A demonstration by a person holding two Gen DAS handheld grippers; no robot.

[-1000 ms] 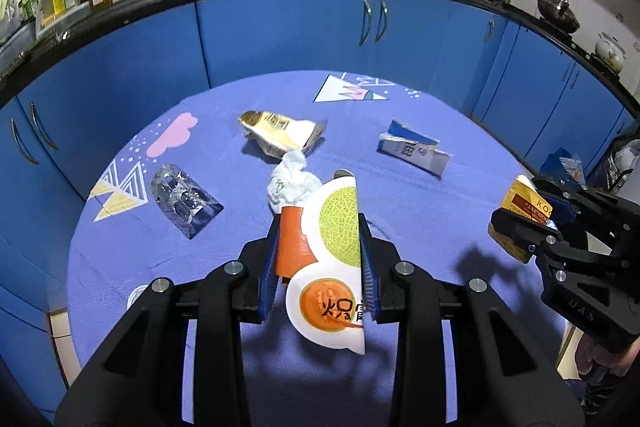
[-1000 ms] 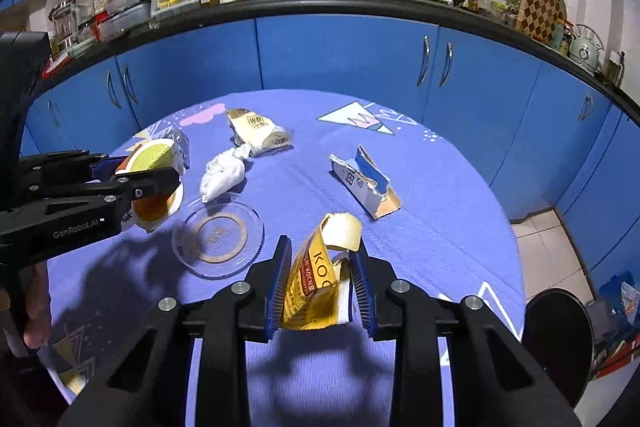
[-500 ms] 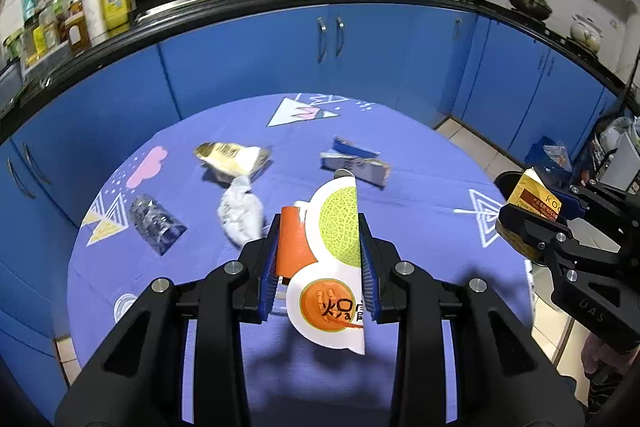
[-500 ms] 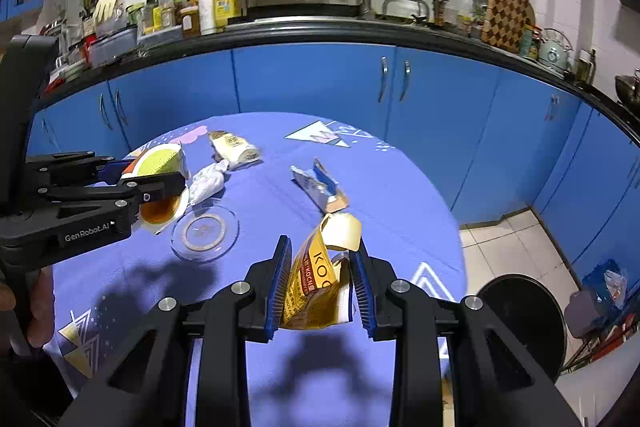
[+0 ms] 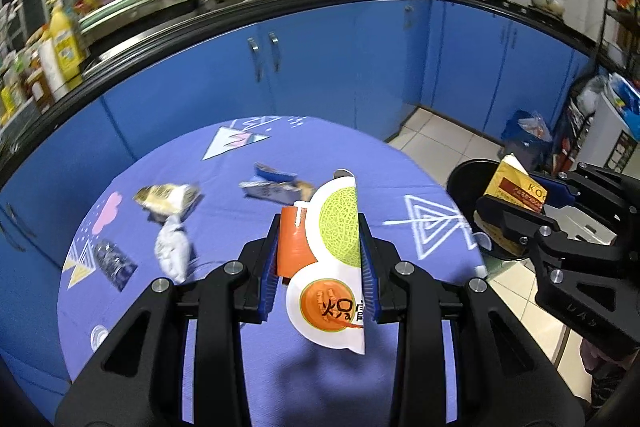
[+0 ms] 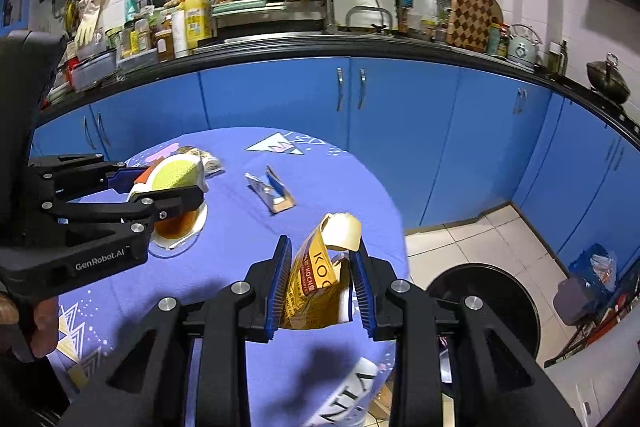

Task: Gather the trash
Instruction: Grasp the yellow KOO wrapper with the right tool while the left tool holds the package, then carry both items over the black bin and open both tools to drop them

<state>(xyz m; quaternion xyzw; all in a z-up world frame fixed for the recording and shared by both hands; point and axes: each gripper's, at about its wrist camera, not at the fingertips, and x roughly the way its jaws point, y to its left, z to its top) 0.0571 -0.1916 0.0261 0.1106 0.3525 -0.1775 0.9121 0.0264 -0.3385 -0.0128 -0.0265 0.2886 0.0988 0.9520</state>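
My left gripper (image 5: 320,267) is shut on a white wrapper printed with a melon (image 5: 334,255), held above the round table (image 5: 400,187). My right gripper (image 6: 322,281) is shut on a yellow crumpled carton (image 6: 316,283) over the table's right edge. In the left wrist view the right gripper (image 5: 516,207) hangs over a black round bin (image 5: 464,175) on the floor. The bin (image 6: 484,299) lies to the right of the table in the right wrist view. The left gripper (image 6: 168,187) with the melon wrapper (image 6: 180,171) shows at the left there.
On the purple cloth lie a torn blue-and-white carton (image 5: 272,185), a gold snack bag (image 5: 168,197), a crumpled white tissue (image 5: 172,251) and a clear plastic wrapper (image 5: 114,263). A clear plate (image 6: 180,239) sits under the left gripper. Blue cabinets (image 6: 320,107) ring the table; tiled floor lies right.
Both grippers have swung to the right and risen a little, each keeping its trash. The bin has come into view beside the table, with the right gripper now over it.
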